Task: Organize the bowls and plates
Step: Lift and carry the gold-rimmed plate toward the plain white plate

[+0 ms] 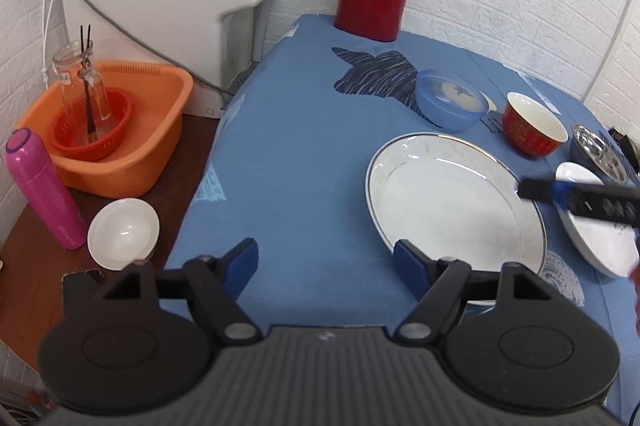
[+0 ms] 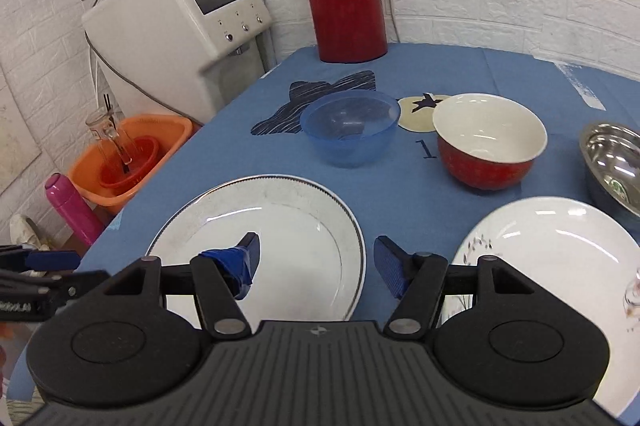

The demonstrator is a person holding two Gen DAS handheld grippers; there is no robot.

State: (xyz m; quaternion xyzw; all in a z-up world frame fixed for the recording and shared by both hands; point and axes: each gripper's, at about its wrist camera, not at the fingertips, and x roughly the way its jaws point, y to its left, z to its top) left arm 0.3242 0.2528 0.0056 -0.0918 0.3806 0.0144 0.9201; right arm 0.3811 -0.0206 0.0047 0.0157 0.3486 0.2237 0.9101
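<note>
On the blue tablecloth (image 2: 460,226) I see the rimmed plate (image 2: 280,226), beside it the flowered plate (image 2: 560,258), behind them the red bowl (image 2: 484,161) and blue bowl (image 2: 348,133). My left gripper (image 1: 326,262) and right gripper (image 2: 316,258) are both wide open, holding nothing.

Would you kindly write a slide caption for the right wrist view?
Open right tool hovers over rimmed plate; blue bowl, red bowl and second plate nearby.

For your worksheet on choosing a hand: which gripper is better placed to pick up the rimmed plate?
Probably right: the right gripper is open with the rimmed plate's edge between its fingers; the left gripper sits beside it.
</note>
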